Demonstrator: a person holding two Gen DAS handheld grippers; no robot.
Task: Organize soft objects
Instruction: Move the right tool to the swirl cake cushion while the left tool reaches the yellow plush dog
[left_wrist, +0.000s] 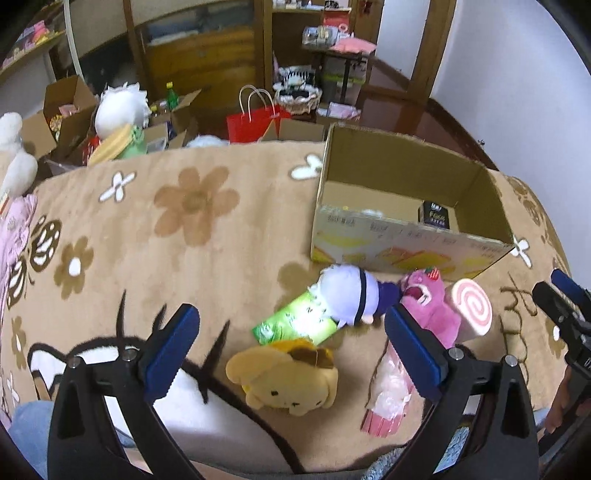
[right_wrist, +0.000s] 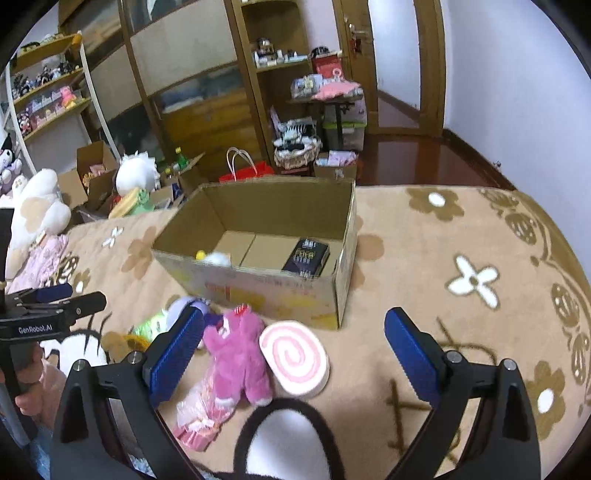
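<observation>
Left gripper (left_wrist: 291, 354) and right gripper (right_wrist: 293, 358): fingers spread wide, gripping nothing. Near side of open cardboard box (left_wrist: 406, 251) on tan flowered carpet (left_wrist: 184, 240): pink plush bear (right_wrist: 236, 350), pink-swirl roll cushion (right_wrist: 295, 358), lavender-haired doll (left_wrist: 351, 295), tan plush dog (left_wrist: 291, 384), green packet (left_wrist: 295, 325). Inside box: black packet (right_wrist: 306, 256).

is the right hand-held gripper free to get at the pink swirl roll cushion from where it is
Probably yes. The right hand-held gripper is open and empty, and the pink swirl roll cushion lies on the rug just ahead between its fingers, nothing on top. The pink plush touches its left side, and the cardboard box sits just behind.
</observation>
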